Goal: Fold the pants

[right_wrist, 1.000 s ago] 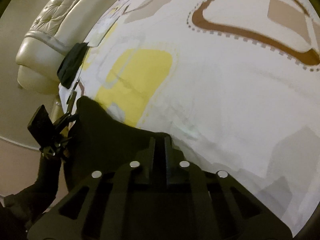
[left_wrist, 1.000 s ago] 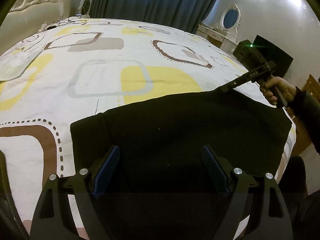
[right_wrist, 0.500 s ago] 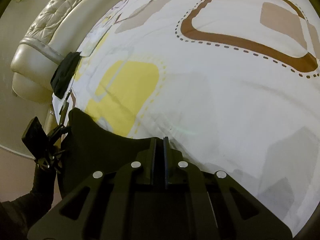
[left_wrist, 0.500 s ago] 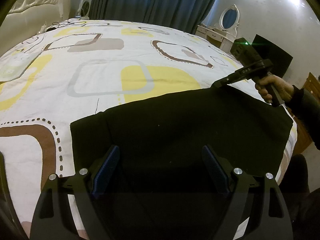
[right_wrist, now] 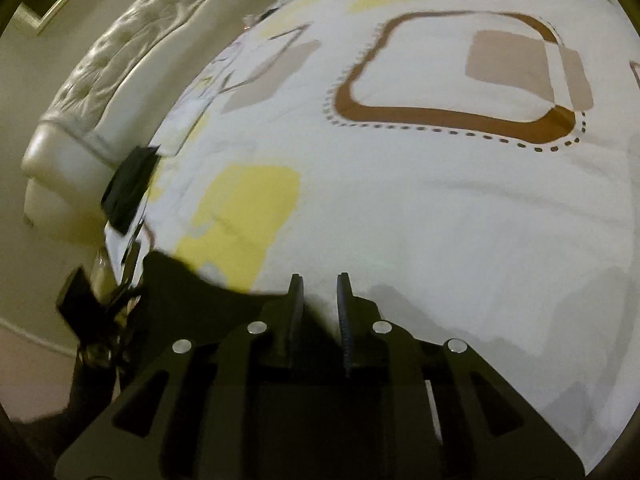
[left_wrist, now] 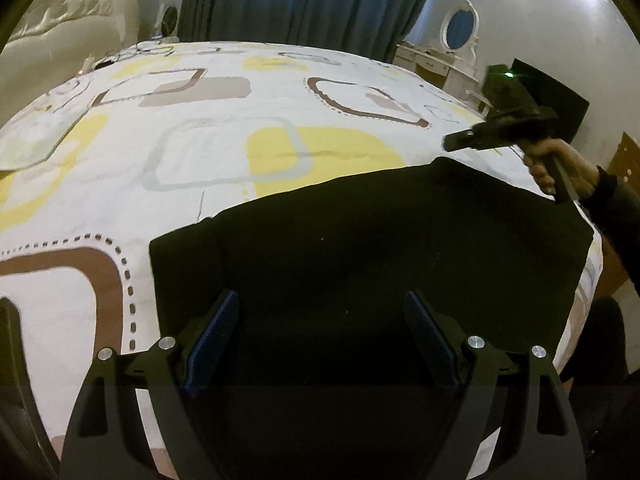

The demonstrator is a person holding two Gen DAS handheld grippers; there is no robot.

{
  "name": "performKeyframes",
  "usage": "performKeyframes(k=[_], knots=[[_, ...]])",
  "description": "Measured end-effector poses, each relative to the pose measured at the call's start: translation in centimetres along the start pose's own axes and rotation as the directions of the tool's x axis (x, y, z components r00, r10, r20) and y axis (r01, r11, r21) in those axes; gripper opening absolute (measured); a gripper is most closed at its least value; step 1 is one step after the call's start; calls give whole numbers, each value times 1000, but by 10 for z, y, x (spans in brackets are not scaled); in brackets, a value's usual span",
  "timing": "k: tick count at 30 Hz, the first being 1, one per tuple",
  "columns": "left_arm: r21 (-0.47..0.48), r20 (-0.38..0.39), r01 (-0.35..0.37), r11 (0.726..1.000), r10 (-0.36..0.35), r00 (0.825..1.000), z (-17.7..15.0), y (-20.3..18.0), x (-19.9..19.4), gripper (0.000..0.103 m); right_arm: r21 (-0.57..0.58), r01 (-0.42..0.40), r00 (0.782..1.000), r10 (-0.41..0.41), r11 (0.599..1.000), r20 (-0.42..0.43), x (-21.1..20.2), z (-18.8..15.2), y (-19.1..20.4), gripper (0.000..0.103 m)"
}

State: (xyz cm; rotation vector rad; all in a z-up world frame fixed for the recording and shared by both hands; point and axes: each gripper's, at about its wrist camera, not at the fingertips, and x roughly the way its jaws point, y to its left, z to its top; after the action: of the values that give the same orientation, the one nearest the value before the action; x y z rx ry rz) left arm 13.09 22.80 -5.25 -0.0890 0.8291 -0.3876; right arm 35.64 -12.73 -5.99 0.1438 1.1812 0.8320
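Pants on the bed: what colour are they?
Plain black, no visible pattern. The pants show best in the left wrist view, spread on the patterned bedsheet.

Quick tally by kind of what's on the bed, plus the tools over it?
Pants: 1
Small dark cloth at the bed's edge: 1
Tools: 2, left tool and right tool
Total: 4

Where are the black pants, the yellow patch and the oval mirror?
black pants (left_wrist: 380,248), left wrist view, middle of the folded cloth.
yellow patch (left_wrist: 332,156), left wrist view, its middle on the bedspread.
oval mirror (left_wrist: 460,30), left wrist view, the glass.
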Motion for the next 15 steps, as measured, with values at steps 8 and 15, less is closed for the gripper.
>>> performKeyframes(k=[8,15], knots=[[-30,2,4,1000,-4,1000,-1,4,-2,83,108,-172,981,180,979,-70,3,-5,-27,40],[-35,0,11,999,-11,1000,0,6,-2,83,164,-304,922,333,938,-198,5,-6,-47,50]])
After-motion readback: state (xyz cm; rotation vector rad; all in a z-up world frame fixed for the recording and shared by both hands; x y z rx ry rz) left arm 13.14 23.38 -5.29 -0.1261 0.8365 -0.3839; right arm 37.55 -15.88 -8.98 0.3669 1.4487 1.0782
